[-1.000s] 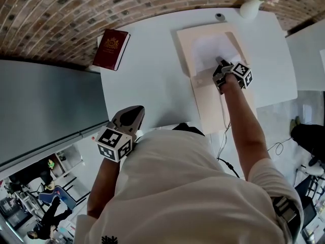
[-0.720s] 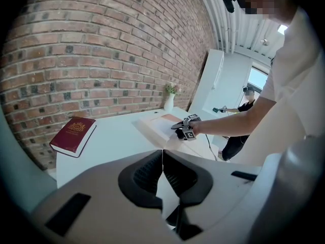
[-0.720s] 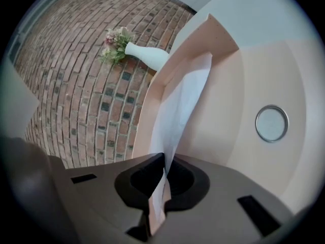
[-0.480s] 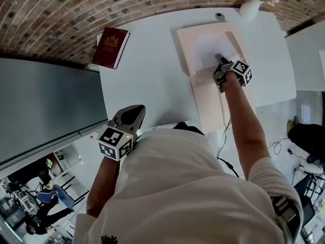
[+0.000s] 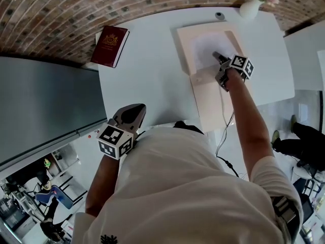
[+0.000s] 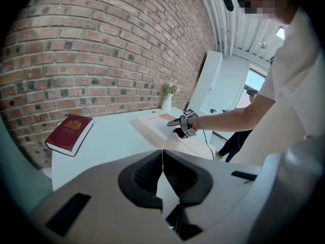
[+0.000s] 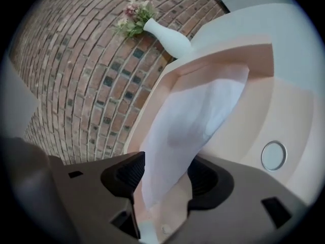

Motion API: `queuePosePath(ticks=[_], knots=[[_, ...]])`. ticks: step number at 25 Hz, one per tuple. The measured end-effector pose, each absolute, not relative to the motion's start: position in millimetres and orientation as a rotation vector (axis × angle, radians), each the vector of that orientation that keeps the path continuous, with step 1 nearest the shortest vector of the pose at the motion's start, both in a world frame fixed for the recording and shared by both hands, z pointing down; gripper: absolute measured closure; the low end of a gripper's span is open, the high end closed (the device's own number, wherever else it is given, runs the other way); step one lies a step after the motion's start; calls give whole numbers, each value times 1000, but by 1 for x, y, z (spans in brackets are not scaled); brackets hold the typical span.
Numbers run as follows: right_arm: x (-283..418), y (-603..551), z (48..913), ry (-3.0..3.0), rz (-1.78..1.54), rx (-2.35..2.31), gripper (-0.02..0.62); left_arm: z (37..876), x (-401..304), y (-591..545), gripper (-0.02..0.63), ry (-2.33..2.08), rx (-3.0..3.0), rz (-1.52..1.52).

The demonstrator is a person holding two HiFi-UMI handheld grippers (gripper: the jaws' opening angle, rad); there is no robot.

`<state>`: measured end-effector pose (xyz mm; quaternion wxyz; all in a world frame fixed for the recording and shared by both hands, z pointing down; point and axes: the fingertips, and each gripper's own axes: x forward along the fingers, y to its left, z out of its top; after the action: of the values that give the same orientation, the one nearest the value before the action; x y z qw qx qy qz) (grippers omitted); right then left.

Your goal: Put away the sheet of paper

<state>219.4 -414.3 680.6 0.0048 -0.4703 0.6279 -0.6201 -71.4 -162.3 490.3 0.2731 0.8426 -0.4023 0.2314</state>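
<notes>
A white sheet of paper (image 5: 209,47) lies in the pocket of a beige folder (image 5: 184,44) on the white table. My right gripper (image 5: 218,57) hovers over the sheet's near end. In the right gripper view the paper (image 7: 198,116) runs between the jaws of the right gripper (image 7: 165,169). They are opening and stand wide, no longer pinching it. The left gripper (image 5: 133,111) hangs at the table's near edge, far from the folder. Its jaws meet at the tips in the left gripper view (image 6: 162,159), with nothing between them.
A dark red book (image 5: 109,47) lies at the table's far left corner. A white vase (image 5: 250,6) with flowers stands by the brick wall behind the folder. The folder (image 7: 284,111) has a round snap button (image 7: 273,155). A cable hangs off the table's near right edge.
The right gripper has shifted slightly farther over the folder. The left gripper has stayed where it was.
</notes>
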Motion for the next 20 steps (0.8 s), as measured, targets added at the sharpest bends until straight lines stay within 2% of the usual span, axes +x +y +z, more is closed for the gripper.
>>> queuePosePath(ticks=[20], knots=[[199, -383, 679, 2596, -2051, -1555, 322, 488, -102, -156, 581, -1054, 2299, 555]])
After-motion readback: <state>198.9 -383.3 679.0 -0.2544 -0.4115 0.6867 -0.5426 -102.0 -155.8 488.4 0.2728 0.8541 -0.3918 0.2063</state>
